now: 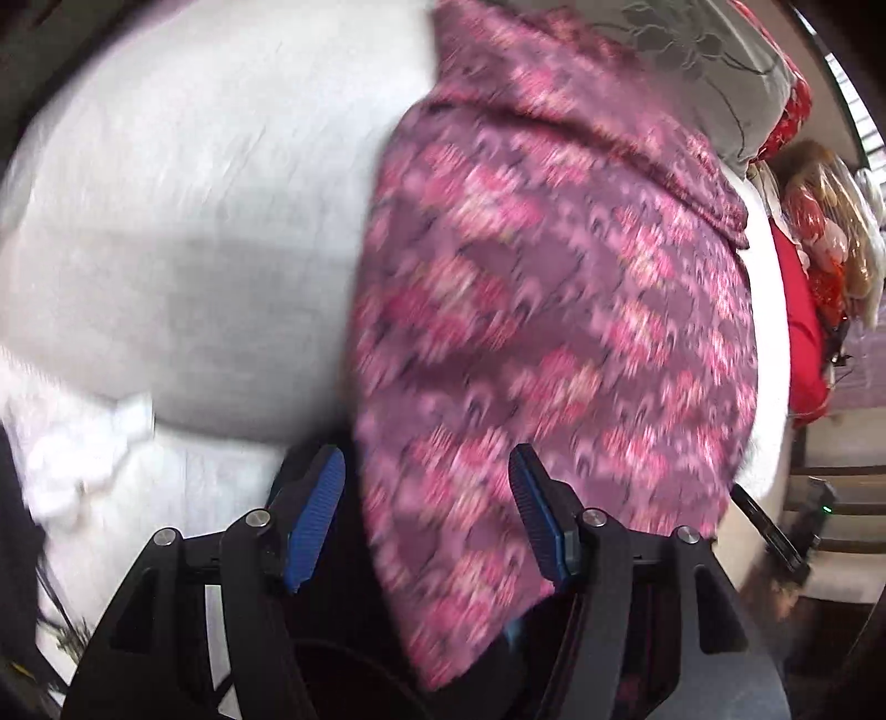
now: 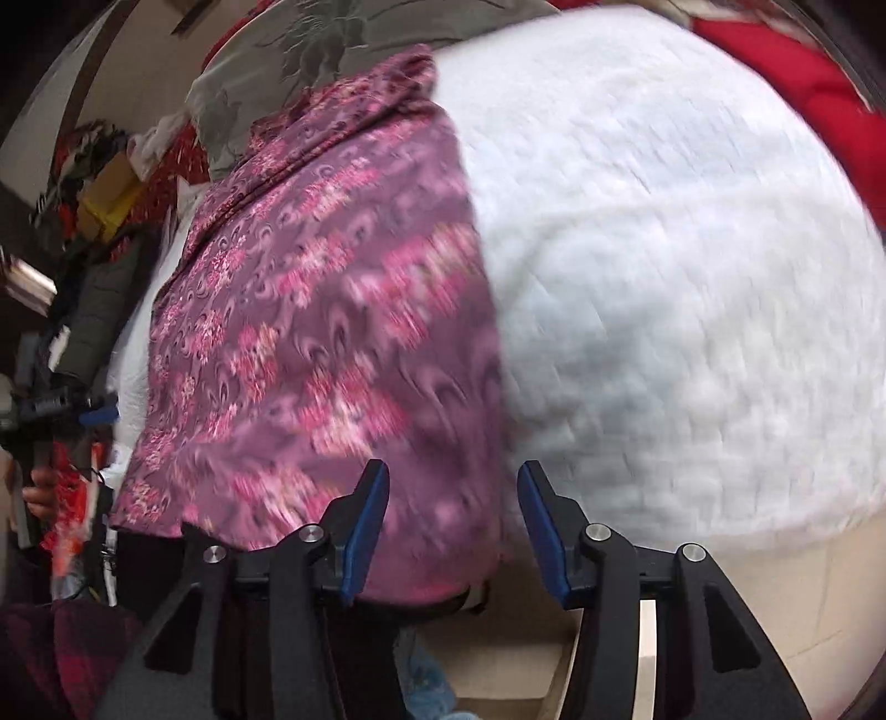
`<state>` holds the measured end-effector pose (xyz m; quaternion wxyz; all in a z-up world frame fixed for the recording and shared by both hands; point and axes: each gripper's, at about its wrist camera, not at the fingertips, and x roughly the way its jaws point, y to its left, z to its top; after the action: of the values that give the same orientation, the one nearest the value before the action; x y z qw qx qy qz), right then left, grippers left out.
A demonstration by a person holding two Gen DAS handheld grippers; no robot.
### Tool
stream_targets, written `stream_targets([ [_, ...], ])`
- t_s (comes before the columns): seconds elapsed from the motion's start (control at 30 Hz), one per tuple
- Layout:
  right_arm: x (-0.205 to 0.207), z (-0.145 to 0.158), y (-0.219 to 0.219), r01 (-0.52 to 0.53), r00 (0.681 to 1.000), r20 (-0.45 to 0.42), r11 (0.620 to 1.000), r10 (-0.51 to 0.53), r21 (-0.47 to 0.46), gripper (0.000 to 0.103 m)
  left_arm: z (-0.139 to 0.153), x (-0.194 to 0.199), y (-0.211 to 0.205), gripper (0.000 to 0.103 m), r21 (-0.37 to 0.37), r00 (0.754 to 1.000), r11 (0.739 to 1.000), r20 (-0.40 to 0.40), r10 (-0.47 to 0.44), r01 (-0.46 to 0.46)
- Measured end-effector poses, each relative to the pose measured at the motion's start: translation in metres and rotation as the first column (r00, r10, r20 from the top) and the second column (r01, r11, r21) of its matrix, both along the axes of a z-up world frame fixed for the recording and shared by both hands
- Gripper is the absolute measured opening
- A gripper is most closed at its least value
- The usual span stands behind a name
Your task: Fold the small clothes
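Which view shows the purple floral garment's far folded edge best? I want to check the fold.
The right wrist view: the purple floral garment is less blurred there, its far edge bunched against the grey pillow. The left wrist view shows the same cloth, more smeared.

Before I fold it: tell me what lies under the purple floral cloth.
The purple floral cloth lies on a white quilted cover. Anything beneath the cloth itself is hidden from both views.

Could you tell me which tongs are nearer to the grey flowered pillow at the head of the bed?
Hard to call. The left tongs and right tongs both gape over the purple floral garment's near end, the grey pillow lying beyond its far end.
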<state>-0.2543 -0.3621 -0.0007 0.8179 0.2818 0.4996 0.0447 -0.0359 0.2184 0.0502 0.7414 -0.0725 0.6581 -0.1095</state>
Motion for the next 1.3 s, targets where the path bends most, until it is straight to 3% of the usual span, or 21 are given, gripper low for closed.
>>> stream_targets([
  [0.23, -0.017, -0.032, -0.019, 0.078, 0.994, 0.050, 0.967, -0.093, 0.241, 0.053, -0.025, -0.033, 0.002, 0.061, -0.085, 0.985, 0.996, -0.173, -0.007, -0.008],
  [0.3, -0.014, -0.037, -0.020, 0.077, 0.993, 0.066, 0.951, -0.101, 0.300, 0.054, -0.025, -0.039, -0.008, 0.061, -0.083, 0.985, 0.996, -0.171, -0.030, 0.016],
  [0.5, -0.002, -0.056, -0.003, 0.005, 0.996, 0.082, 0.899, -0.046, 0.439, 0.058, -0.018, -0.052, -0.031, 0.065, 0.013, 0.986, 0.994, -0.127, -0.108, 0.110],
  [0.53, -0.001, -0.057, 0.003, -0.028, 0.995, 0.094, 0.889, -0.017, 0.456, 0.057, -0.018, -0.054, -0.034, 0.061, 0.032, 0.987, 0.993, -0.119, -0.111, 0.116],
  [0.6, -0.001, -0.054, 0.010, -0.070, 0.992, 0.122, 0.882, 0.014, 0.467, 0.046, -0.018, -0.055, -0.037, 0.018, 0.084, 0.987, 0.988, -0.103, -0.121, 0.130],
  [0.63, -0.003, -0.051, 0.011, -0.084, 0.990, 0.136, 0.881, 0.022, 0.466, 0.027, -0.018, -0.054, -0.038, 0.008, 0.100, 0.986, 0.985, -0.106, -0.128, 0.138],
  [0.67, -0.004, -0.047, 0.012, -0.098, 0.988, 0.152, 0.884, 0.031, 0.456, 0.010, -0.019, -0.054, -0.037, 0.004, 0.069, 0.986, 0.989, -0.120, -0.120, 0.128],
  [0.8, -0.008, -0.019, 0.015, -0.138, 0.975, 0.216, 0.911, 0.056, 0.388, 0.008, -0.017, -0.050, -0.030, 0.004, -0.005, 0.990, 0.997, -0.121, -0.075, 0.075],
  [0.93, -0.006, 0.013, 0.021, -0.169, 0.954, 0.294, 0.919, 0.061, 0.356, 0.008, -0.009, -0.043, -0.020, 0.004, -0.134, 0.992, 0.991, -0.121, -0.022, 0.006],
  [1.1, 0.006, 0.041, 0.027, -0.192, 0.933, 0.356, 0.918, 0.060, 0.348, 0.007, 0.010, -0.027, -0.009, 0.004, -0.283, 0.996, 0.957, -0.073, 0.043, -0.062],
  [1.3, 0.031, 0.068, 0.032, -0.197, 0.918, 0.396, 0.902, 0.031, 0.384, 0.007, 0.027, -0.001, -0.001, 0.004, -0.366, 0.994, 0.925, -0.011, 0.107, -0.104],
])
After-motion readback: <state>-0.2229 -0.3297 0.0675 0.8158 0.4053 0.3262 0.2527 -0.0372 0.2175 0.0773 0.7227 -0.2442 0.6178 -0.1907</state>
